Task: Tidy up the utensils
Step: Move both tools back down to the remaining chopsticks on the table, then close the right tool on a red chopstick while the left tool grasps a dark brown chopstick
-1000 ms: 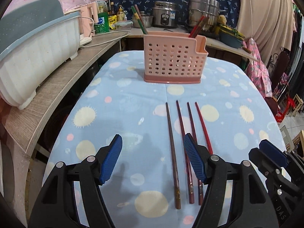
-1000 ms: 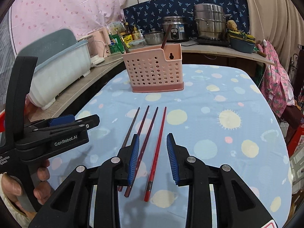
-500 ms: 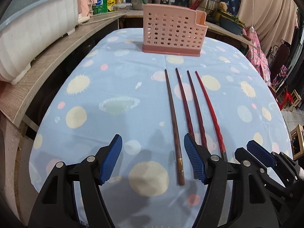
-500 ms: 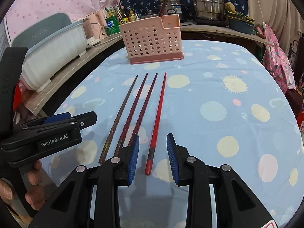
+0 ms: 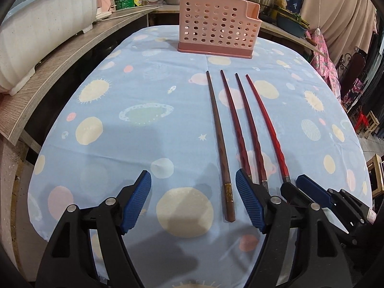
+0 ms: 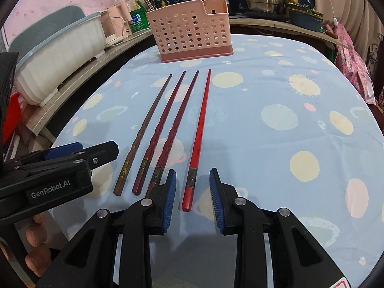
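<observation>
Chopsticks, four of them, lie side by side on the blue tablecloth (image 5: pixel 144 91), butt ends toward me, tips toward the pink holder (image 5: pixel 219 27) well ahead. My right gripper (image 6: pixel 192 198) has just been narrowing; its jaws stand partly open and empty, with the butt of the bright red chopstick (image 6: pixel 200 129) between the pads, untouched. My left gripper (image 5: pixel 193 200) has just been widening; it stands wide and empty, with the brown chopstick (image 5: pixel 219 141) lying inside the gap, close to the right-hand pad.

Likely faults:
- Right: its left pad sits just beside the neighbouring dark red chopstick (image 6: pixel 174 129). Closing could nudge or catch that one too.
- Right: gripping at the very butt could let the tip droop or swing.
- Left: off-centre closing could roll the brown chopstick sideways.
- Both grippers work close together and could collide.
</observation>
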A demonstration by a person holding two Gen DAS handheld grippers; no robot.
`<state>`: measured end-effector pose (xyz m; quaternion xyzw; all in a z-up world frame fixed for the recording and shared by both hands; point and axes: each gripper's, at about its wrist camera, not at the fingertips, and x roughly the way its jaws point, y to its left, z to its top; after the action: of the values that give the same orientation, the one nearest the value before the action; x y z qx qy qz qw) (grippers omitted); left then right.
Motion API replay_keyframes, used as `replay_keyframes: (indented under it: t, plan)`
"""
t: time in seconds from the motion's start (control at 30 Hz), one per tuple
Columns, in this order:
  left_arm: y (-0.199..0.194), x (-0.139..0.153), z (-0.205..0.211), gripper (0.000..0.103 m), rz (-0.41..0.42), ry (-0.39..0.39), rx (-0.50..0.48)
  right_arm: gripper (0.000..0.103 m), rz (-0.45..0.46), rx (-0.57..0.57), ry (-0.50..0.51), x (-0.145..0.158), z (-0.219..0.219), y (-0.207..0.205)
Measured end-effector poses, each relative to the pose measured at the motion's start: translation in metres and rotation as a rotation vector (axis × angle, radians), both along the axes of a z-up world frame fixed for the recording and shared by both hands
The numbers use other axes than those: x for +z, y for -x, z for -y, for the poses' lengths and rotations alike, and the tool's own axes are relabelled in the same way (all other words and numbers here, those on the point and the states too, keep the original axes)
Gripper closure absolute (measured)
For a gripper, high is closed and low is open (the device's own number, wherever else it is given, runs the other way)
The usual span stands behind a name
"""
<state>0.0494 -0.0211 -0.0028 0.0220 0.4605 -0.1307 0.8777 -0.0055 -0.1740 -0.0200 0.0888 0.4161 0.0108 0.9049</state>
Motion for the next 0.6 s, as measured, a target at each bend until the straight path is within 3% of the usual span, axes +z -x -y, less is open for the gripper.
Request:
replay_keyframes:
  t: [0.27,0.6]
  plan:
    - [0.001,-0.007,0.006,0.034,-0.016,-0.006,-0.010,0.095,0.001,-0.026,0.020,-0.003,0.006,0.001]
    - [0.000,-0.017,0.009,0.034,-0.031,-0.028,-0.006,0.096,0.006,-0.036,0.007,-0.004,0.009,0.004]
